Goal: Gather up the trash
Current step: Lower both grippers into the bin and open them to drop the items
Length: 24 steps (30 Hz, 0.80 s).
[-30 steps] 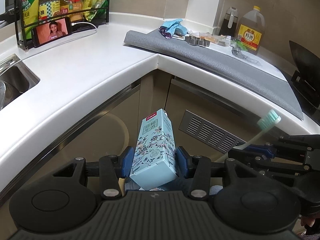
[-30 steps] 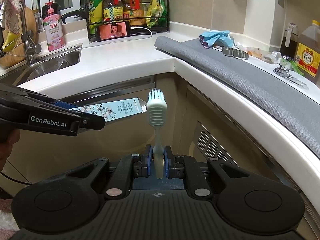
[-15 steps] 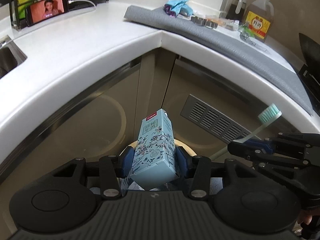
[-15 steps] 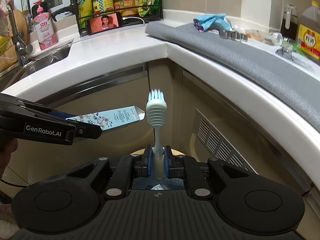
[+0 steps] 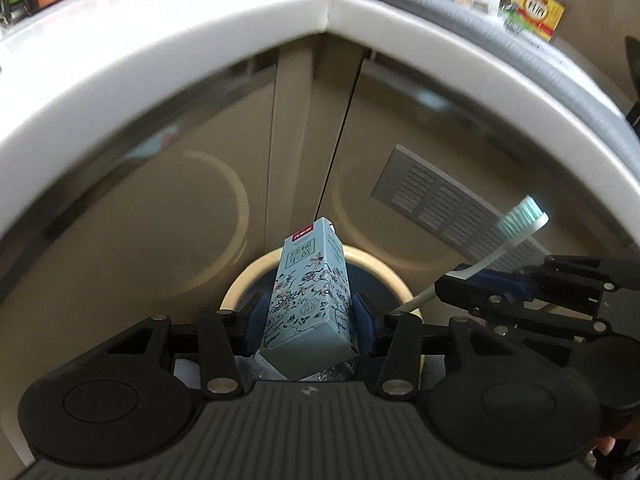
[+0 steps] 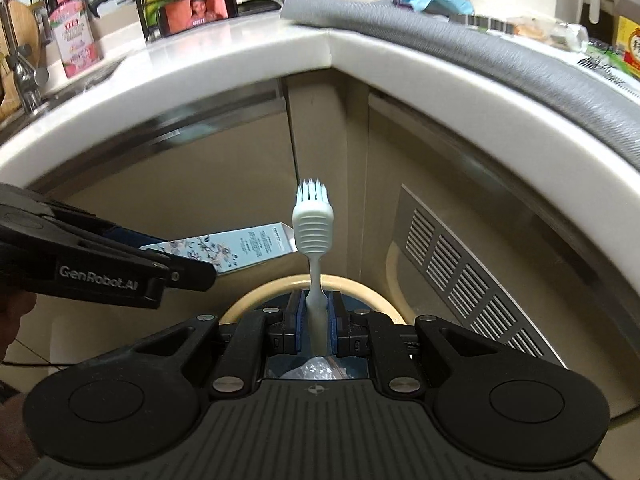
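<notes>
The left gripper (image 5: 307, 316) is clamped on a pale blue flower-printed carton (image 5: 310, 300), its blue pads pressed to the carton's two sides; the carton points away toward 12 o'clock, with a red strip at its far end. Directly beneath it is a round bin (image 5: 394, 280) with a cream rim and dark inside, set on the floor in the corner below the white countertop (image 5: 200, 36). At 3 o'clock in the left wrist view the right gripper (image 5: 460, 286) grips a toothbrush (image 5: 504, 240), whose head of pale green bristles slants up toward 1 o'clock in front of a grey vent grille (image 5: 448, 204). From the right wrist view, the right gripper (image 6: 314, 322) is shut narrow on the white toothbrush (image 6: 313, 232) handle, the ribbed back of the head standing upright toward 12 o'clock over the bin (image 6: 248, 300) rim. At 9 o'clock there the left gripper (image 6: 176, 266), marked GenRobot.AI, holds the carton (image 6: 228, 250) level, its far end just beside the brush head; whether they touch I cannot tell. On the countertop (image 6: 240, 56) lie a grey mat (image 6: 460, 44), a phone (image 6: 196, 12) showing a face at 11 o'clock, and a pink soap bottle (image 6: 74, 36) by the sink
</notes>
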{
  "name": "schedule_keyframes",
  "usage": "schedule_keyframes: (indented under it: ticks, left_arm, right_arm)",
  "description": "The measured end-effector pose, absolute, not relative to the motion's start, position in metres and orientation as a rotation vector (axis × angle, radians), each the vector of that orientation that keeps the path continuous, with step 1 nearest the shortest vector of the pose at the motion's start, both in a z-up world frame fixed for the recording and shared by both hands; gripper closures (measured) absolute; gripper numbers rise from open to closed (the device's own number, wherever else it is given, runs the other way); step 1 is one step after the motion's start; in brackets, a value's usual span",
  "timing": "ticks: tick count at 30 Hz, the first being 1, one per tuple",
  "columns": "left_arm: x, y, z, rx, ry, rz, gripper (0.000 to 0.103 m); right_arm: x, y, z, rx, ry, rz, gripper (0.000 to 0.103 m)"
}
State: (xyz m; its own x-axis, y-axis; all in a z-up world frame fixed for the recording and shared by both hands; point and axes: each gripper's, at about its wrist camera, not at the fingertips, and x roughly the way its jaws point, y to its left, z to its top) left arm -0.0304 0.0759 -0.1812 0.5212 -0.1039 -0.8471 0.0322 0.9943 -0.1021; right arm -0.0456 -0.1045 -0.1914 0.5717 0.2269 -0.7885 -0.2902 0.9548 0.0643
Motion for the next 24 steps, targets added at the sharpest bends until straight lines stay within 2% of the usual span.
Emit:
schedule_keyframes:
  ticks: [12,24]
  left_arm:
    - [-0.008,0.072,-0.25,-0.029,1.185,-0.044,0.051]
    - [0.004,0.07,-0.285,-0.009,1.275,-0.049,0.051]
  right_arm:
    - [-0.032,-0.096,-0.256,-0.137,1.055,0.283,0.09]
    - [-0.027,-0.08,-0.288,-0.179,1.136,0.303,0.09]
